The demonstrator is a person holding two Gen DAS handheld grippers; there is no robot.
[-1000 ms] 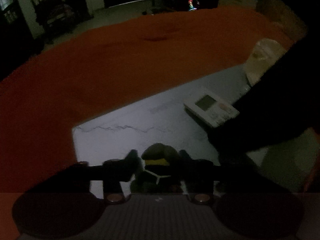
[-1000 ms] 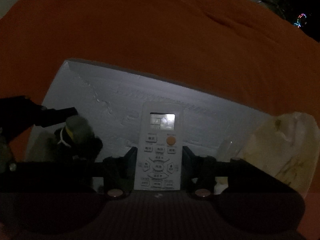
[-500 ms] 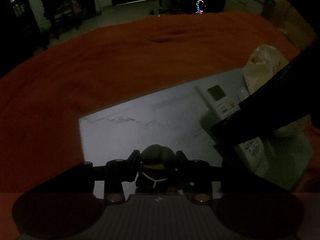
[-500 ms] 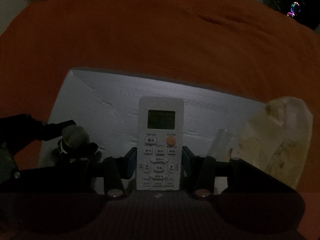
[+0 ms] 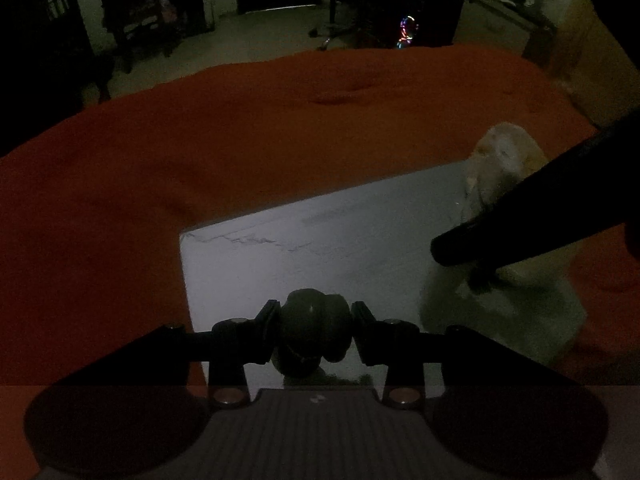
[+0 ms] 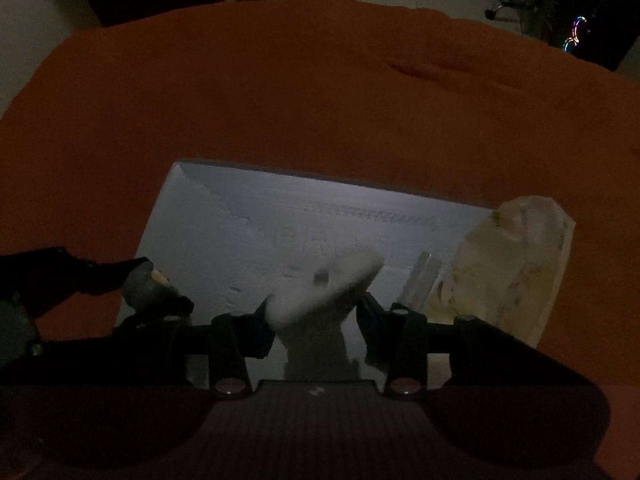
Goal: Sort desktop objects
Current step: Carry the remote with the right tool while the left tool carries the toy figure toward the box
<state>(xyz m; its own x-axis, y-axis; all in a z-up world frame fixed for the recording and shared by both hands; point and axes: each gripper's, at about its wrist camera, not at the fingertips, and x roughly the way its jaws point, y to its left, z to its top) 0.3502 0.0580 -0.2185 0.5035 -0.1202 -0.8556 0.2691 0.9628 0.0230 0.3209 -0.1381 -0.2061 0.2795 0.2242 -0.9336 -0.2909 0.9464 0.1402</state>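
Dim scene over an orange-covered worktop [image 5: 240, 140] with a pale board [image 6: 280, 216]. Left gripper [image 5: 314, 330] clamped on a small dark figurine [image 5: 312, 328], squeezed between its jaws. Right gripper [image 6: 314, 320] with jaws closing around a blurred white remote [image 6: 324, 292], tilted between them. Beyond the right jaw, a clear plastic bag [image 6: 512, 264].

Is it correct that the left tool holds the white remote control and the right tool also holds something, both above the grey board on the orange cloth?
Not quite. The left tool holds a small dark plush toy, as the left wrist view shows. The white remote control is tilted and blurred in the closing right tool. Both are above the grey board on the orange cloth.
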